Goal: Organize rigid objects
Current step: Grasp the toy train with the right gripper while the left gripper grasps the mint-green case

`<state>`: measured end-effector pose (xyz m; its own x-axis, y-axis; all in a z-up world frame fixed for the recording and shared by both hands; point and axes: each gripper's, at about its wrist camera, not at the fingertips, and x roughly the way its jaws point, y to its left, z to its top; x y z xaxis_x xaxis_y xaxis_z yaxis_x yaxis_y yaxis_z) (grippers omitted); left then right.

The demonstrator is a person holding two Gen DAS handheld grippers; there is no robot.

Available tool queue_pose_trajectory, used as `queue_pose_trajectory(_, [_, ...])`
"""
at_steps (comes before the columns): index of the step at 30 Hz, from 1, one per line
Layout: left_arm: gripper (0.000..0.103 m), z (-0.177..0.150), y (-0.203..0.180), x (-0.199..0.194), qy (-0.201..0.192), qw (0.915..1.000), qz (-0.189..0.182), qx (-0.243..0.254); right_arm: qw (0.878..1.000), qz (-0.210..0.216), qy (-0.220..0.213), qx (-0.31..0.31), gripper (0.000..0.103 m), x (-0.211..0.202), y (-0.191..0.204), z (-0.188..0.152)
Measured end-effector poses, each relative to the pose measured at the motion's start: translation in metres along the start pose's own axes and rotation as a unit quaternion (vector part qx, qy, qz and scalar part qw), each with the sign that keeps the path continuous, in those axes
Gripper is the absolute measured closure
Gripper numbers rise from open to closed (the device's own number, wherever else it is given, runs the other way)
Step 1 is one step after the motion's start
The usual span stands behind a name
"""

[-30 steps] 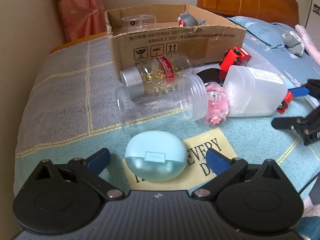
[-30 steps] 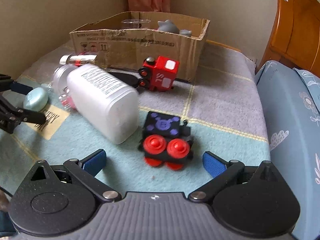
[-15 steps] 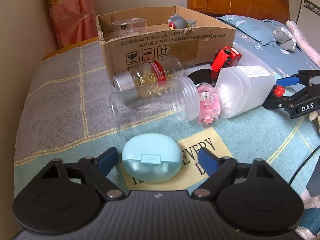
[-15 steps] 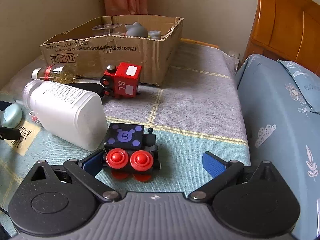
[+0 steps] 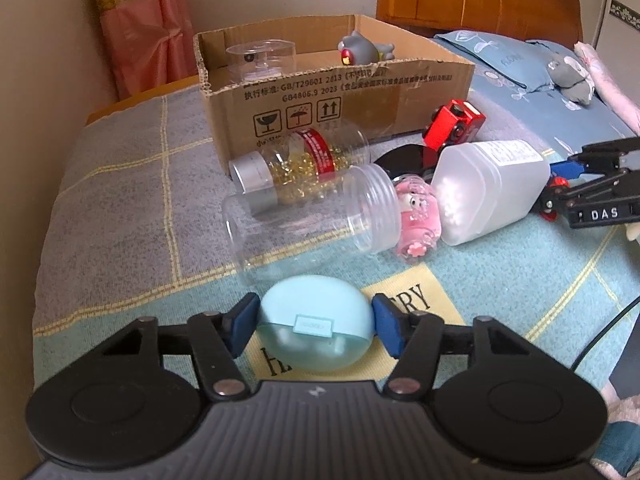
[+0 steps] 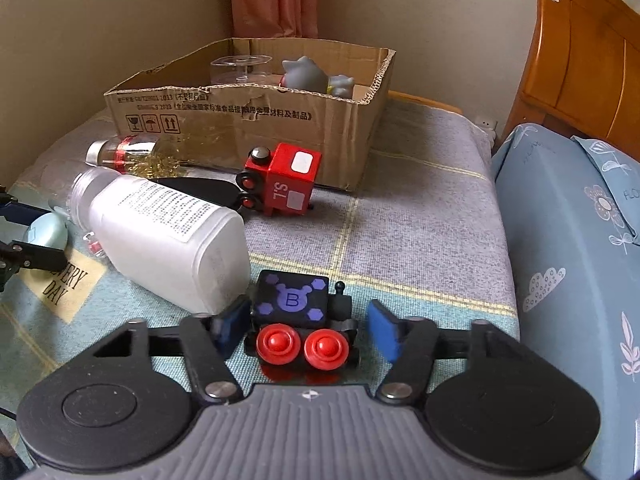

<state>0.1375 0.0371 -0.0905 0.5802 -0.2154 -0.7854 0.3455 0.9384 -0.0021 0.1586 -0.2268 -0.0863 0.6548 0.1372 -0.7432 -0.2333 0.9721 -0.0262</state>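
A pale blue oval case (image 5: 316,300) lies on the blanket between my left gripper's (image 5: 314,322) blue pads; the jaws are closing and both pads touch its sides. In the right wrist view a black toy train (image 6: 292,300) with red wheels sits between my right gripper's (image 6: 306,326) closing jaws. The left pad is at its side and the right pad stands a sliver off. An open cardboard box (image 5: 340,92) at the back holds a grey toy (image 5: 360,50) and a clear container (image 5: 260,58).
In front of the box lie a capsule bottle (image 5: 304,164), a clear jar (image 5: 304,224), a pink figure (image 5: 416,220), a white bottle (image 5: 492,188), a black disc (image 5: 400,160) and a red toy train (image 6: 284,176). A blue pillow (image 6: 568,240) and wooden headboard (image 6: 580,60) border the right.
Both grippers' jaws have narrowed from wide apart. The left pads have come in against the blue case. The right gripper shifted so that the black train lies between its pads.
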Motion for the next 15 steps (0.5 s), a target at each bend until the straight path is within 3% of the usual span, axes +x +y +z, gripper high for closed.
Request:
queue_pose_trajectory(9, [0.043, 0.005, -0.001, -0.01, 0.023, 0.9994, -0.009, 0.025, 1.0, -0.004, 0.018, -0.009, 0.047, -0.011, -0.009, 0.003])
queue_pose_trajectory(15, [0.043, 0.012, -0.002, -0.027, 0.014, 0.9992, -0.015, 0.035, 1.0, 0.008, 0.012, -0.019, 0.047, -0.031, -0.016, 0.011])
